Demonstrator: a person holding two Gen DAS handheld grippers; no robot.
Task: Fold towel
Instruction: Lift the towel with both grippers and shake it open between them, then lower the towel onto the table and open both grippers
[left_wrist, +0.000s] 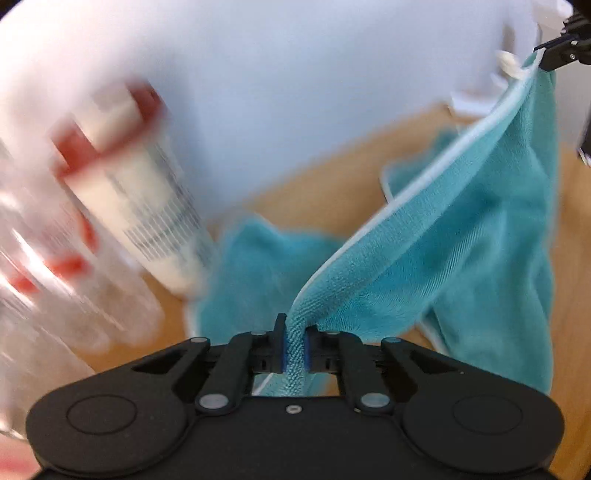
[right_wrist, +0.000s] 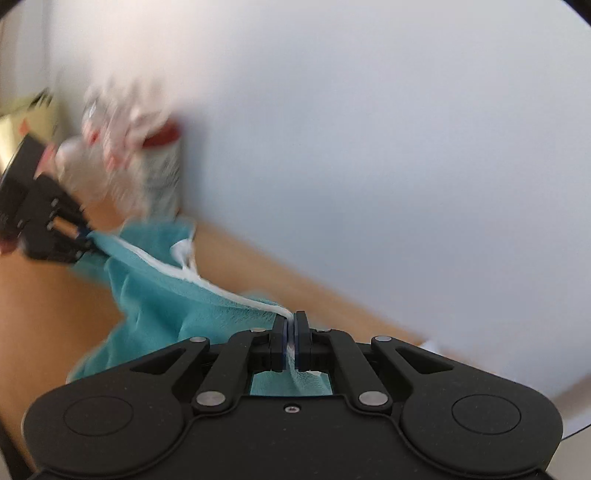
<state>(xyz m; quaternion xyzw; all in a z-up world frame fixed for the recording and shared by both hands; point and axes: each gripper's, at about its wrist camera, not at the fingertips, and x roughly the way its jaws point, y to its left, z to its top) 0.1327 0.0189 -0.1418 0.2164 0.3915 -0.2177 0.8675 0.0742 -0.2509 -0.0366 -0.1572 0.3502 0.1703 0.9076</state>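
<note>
While both black two-finger grippers pinch corners, the teal microfibre towel with white trim (left_wrist: 461, 236) hangs stretched between them above the light wooden tabletop (left_wrist: 325, 192). Left gripper (left_wrist: 294, 343) clamped on bunched cloth at lower centre; right gripper (right_wrist: 291, 339) closed tight on the hem. Blurred red-capped white bottle (left_wrist: 147, 199) at left.

Print on the white bottle (left_wrist: 147, 206) is blurred, unreadable.

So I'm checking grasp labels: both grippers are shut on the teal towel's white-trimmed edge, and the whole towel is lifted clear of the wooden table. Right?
Not quite. Both grips are as you say: the left gripper and the right gripper are each shut on the teal towel. But it is not lifted clear: the left wrist view shows its lower part bunched on the wooden table.
</note>
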